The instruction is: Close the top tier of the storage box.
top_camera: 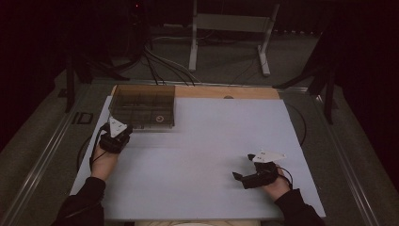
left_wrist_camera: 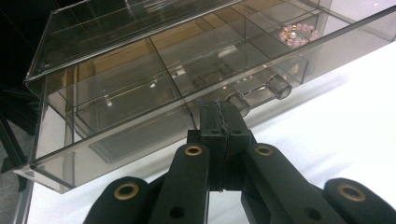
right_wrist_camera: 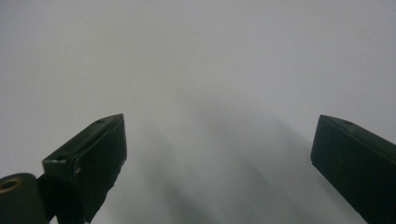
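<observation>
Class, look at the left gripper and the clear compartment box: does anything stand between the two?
Nothing visible does. The left gripper, fingers shut, points straight at the front wall of the clear box, right by its small handle.

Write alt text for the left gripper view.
The left gripper, jaws shut, sits at the front edge of a smoky clear compartment box on a white table. A pink bead bracelet lies in a far compartment.

A dim room: grey floor (top_camera: 226, 61), black cables (top_camera: 160, 63), a white metal frame (top_camera: 230, 23) behind the table.
</observation>
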`<act>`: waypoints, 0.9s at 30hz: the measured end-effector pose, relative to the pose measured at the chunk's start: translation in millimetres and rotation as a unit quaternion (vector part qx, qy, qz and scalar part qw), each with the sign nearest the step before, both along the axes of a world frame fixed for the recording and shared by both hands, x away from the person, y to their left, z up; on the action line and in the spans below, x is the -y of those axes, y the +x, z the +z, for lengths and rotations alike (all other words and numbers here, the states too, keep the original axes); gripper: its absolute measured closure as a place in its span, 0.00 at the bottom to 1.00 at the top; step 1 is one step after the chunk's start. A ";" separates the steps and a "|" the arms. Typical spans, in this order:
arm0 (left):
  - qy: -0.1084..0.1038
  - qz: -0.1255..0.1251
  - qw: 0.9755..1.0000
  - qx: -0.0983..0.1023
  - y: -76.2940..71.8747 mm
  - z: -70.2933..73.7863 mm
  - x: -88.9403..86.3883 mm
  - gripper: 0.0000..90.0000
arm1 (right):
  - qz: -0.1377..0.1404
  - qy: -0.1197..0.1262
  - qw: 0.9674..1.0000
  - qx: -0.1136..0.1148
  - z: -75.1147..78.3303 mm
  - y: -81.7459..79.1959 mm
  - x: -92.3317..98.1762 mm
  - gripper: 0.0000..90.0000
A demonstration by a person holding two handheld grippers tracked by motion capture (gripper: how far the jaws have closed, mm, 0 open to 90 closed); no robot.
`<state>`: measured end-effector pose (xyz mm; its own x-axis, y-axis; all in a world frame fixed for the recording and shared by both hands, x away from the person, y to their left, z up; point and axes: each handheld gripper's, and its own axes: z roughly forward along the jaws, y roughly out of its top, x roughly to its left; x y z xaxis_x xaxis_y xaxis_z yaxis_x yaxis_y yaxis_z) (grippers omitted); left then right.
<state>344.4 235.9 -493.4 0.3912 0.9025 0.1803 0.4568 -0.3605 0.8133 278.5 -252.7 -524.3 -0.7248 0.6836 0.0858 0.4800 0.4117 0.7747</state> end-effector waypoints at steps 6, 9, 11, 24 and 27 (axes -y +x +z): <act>0.002 -0.001 1.000 -0.002 3.1 -1.1 1.8 0.99 | 0.000 0.000 1.000 0.000 0.2 -0.3 -0.1 0.04; 0.003 -0.001 1.000 -0.003 3.8 -1.4 2.0 0.99 | 0.000 0.000 1.000 0.000 0.1 -0.3 0.1 0.04; 0.002 -0.001 1.000 -0.003 4.4 -1.6 1.8 0.99 | 0.000 -0.001 1.000 0.000 0.1 -0.4 0.0 0.04; 0.000 0.000 1.000 -0.006 6.8 -4.7 1.0 0.99 | 0.001 -0.001 1.000 -0.001 -0.1 -0.6 -0.4 0.04; 0.000 0.000 1.000 -0.007 8.1 -4.6 1.3 0.99 | 0.001 0.000 1.000 -0.001 -0.1 -0.6 -0.3 0.04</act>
<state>352.5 234.6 -498.0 0.3928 0.9027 0.1759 0.4680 -0.3608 0.8067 277.9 -252.5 -524.3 -0.7259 0.6823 0.0872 0.4808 0.4126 0.7737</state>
